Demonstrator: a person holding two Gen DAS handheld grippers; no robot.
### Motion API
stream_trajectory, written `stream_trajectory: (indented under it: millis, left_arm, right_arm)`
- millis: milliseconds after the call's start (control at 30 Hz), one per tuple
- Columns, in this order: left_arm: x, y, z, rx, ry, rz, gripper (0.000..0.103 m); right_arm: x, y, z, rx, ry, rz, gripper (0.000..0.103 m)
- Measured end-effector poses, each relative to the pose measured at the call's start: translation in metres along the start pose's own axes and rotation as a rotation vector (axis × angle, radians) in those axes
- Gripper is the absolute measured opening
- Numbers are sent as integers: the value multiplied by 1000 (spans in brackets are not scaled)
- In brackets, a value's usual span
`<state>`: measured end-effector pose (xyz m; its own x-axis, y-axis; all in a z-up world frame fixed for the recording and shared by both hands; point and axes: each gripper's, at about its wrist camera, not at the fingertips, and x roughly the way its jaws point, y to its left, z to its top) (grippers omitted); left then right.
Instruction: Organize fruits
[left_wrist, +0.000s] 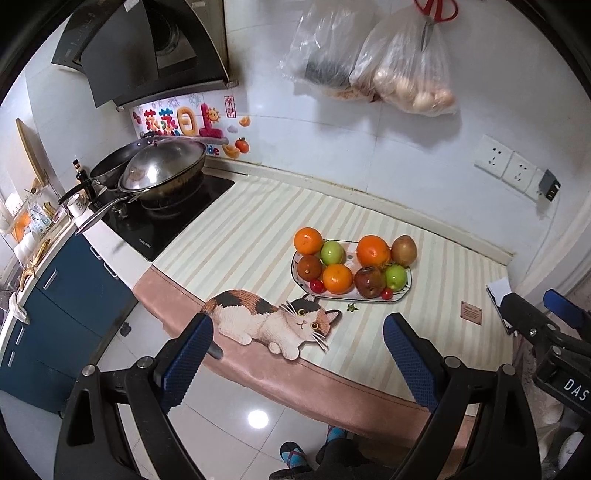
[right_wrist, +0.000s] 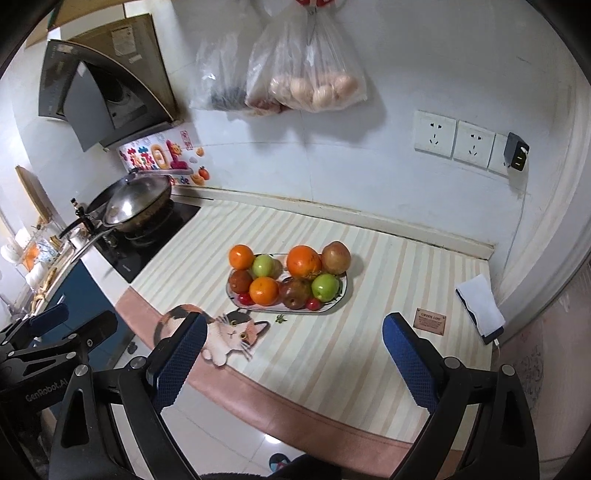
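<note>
A white oval plate (left_wrist: 400, 296) (right_wrist: 343, 295) sits on the striped counter mat, filled with fruit: three oranges (left_wrist: 373, 251) (right_wrist: 303, 260), two green apples (left_wrist: 331, 252) (right_wrist: 325, 287), dark red apples (left_wrist: 368, 281) (right_wrist: 294, 292), a brown pear (left_wrist: 404, 250) (right_wrist: 336, 257) and small red cherry tomatoes (left_wrist: 317, 285) (right_wrist: 313, 304). My left gripper (left_wrist: 297, 339) is open and empty, held before the counter's front edge, short of the plate. My right gripper (right_wrist: 295, 341) is open and empty, also short of the plate. Each gripper shows at the edge of the other's view.
A stove with a lidded wok (left_wrist: 162, 171) (right_wrist: 133, 199) stands at the left. Plastic bags of food (left_wrist: 413, 85) (right_wrist: 310, 85) hang on the wall above. A phone with white tissue (right_wrist: 480, 306) lies at the mat's right. Wall sockets (right_wrist: 454, 138) are behind.
</note>
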<state>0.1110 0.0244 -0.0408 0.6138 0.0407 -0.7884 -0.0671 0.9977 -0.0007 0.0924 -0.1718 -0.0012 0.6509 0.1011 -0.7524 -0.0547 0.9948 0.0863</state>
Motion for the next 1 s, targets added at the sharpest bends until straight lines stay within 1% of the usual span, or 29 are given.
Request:
stream_trajectory:
  millis: [100, 267, 467, 733, 1000]
  left_arm:
    - [18, -3, 7, -3, 13, 0, 94]
    - [45, -9, 14, 1, 21, 28, 94]
    - [69, -17, 19, 17, 47, 45, 94]
    - [76, -24, 21, 29, 55, 42, 94]
    - [75, -28, 26, 24, 43, 34, 94]
  right_arm:
    - [19, -6, 7, 4, 8, -9, 98]
    - [51, -12, 18, -4, 20, -34, 98]
    - [85, -20, 21, 2, 54, -42, 98]
    - [97, -23, 20, 9, 67, -41, 98]
    - [95, -22, 19, 13, 63, -35, 98]
